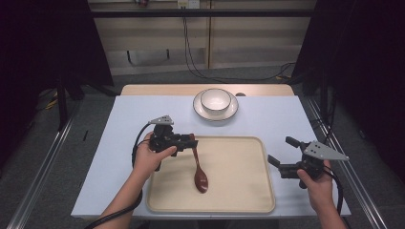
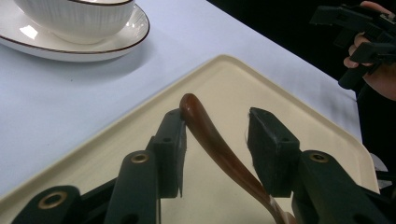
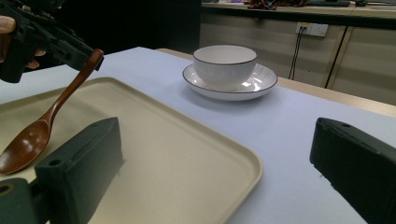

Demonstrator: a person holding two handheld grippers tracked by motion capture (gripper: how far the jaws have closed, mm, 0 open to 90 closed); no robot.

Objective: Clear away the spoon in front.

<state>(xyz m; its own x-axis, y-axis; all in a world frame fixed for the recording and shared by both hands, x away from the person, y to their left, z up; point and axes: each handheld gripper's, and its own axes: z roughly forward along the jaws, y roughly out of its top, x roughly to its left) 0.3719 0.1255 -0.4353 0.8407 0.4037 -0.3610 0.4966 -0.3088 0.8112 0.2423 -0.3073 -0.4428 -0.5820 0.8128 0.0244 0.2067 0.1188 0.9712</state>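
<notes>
Your left gripper (image 2: 215, 140) has its jaws spread around the wooden spoon (image 1: 198, 167) handle, mid-frame on the tray (image 1: 239, 191). Likely light, stiff, slick: pinch mid-handle. Your right gripper (image 1: 282, 155) also gapes.

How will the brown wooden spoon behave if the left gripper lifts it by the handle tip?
The wooden spoon looks rigid, so it should not bend. Its glossy curved handle may slip between the jaws. Held at the tip, the bowl end will likely swing down.
</notes>
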